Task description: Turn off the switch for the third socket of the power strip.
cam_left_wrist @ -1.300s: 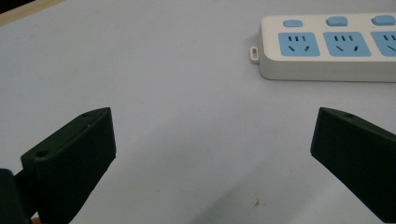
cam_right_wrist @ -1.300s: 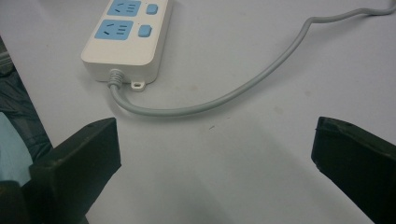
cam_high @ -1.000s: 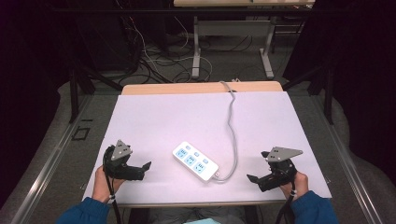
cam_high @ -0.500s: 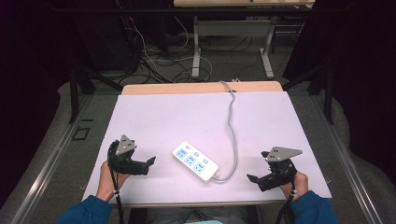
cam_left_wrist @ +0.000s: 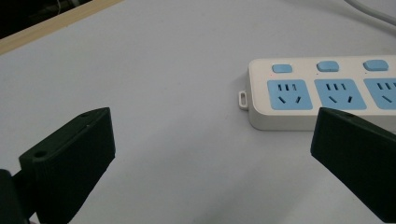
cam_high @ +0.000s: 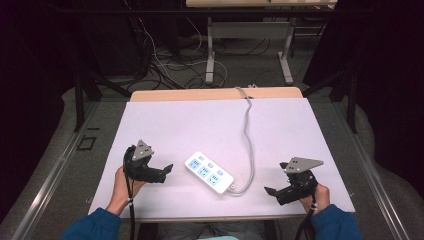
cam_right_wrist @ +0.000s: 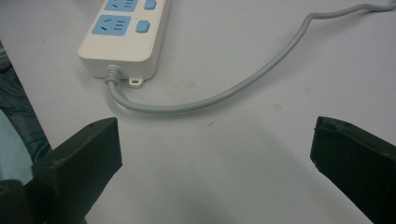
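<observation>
The white power strip [cam_high: 209,173] lies slantwise at the lower middle of the desk [cam_high: 175,125], flanked by the left claw [cam_high: 167,170] and right claw [cam_high: 268,192], both spread wide, seemingly ready to grasp each end.

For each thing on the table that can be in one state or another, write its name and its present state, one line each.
Power strip: lying flat, sockets up, nothing plugged in.
Cable: attached to the strip's near end, loops and runs to the table's far edge.
Left gripper: open, holding nothing, beside the strip's free end.
Right gripper: open, holding nothing, near the cable loop.
</observation>
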The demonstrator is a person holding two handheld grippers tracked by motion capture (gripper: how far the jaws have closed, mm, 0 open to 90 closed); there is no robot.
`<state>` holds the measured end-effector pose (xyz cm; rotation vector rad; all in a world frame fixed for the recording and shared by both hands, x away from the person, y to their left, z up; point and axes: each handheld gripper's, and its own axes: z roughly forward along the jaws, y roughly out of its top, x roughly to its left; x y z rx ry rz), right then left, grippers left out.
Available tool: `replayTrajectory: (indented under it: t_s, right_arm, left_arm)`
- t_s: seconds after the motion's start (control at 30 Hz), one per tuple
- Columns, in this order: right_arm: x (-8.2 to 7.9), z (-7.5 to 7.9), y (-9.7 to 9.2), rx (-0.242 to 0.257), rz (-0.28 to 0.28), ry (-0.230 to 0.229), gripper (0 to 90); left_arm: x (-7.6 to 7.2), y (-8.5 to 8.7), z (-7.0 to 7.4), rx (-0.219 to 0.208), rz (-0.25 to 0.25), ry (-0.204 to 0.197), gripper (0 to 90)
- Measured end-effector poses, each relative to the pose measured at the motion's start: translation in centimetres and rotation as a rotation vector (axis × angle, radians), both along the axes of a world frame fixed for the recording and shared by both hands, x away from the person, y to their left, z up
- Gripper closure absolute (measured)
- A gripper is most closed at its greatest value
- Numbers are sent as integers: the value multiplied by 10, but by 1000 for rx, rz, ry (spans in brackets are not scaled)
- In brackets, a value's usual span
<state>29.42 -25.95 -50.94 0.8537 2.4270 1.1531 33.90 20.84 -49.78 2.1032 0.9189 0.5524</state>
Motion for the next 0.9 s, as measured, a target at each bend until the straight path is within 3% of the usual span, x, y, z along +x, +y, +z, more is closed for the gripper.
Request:
replayTrajectory:
  t_s: [0.23,0.33,0.9]
  right_arm:
    - [1,-1,0,-5,-4,-8,15]
    - [-1,0,0,-4,-13,13,15]
    - [1,-1,0,-11,-2,-4,19]
  left_arm:
    - [9,-13,-1,-2,-23,3,0]
    - [13,-18,1,-4,-26,-3,0]
    - [29,-40,-1,11,-65,6,0]
